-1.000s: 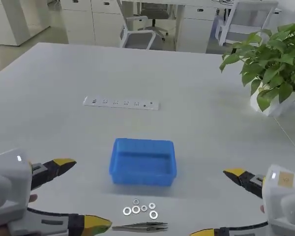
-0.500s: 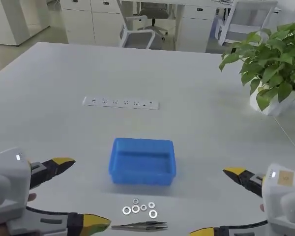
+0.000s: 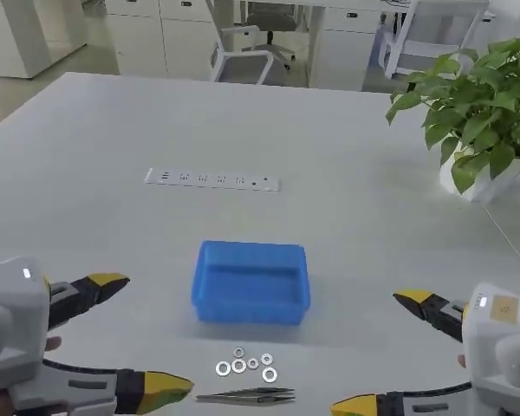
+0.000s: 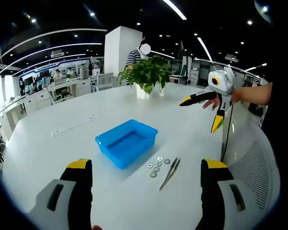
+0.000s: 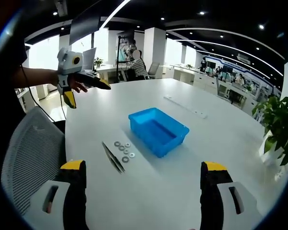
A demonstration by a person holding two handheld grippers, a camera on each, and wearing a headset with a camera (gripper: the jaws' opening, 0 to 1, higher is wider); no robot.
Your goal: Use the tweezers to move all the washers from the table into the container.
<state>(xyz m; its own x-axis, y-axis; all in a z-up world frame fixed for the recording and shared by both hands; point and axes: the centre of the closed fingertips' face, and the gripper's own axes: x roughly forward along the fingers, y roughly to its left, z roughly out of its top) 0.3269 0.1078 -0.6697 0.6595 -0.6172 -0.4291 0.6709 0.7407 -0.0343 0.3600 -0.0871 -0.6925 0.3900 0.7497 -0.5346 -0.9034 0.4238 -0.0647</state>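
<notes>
Reaching for the tweezers (image 3: 247,397) is my first job: they lie nearest me on the table (image 3: 373,217), just short of the washers (image 3: 247,367). My left gripper (image 3: 156,332) and right gripper (image 3: 366,352) both hang spread wide, holding nothing. I'd pinch the tweezers mid-length, low and level. The blue container (image 3: 251,283) sits just beyond.

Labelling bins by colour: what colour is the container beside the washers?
Bright blue; the container shows best in the right gripper view.

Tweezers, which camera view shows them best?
The right gripper view: the tweezers lie full length, dark against the table, beside the washers. The left gripper view shows them whole but paler; the head view has them near its bottom edge.
</notes>
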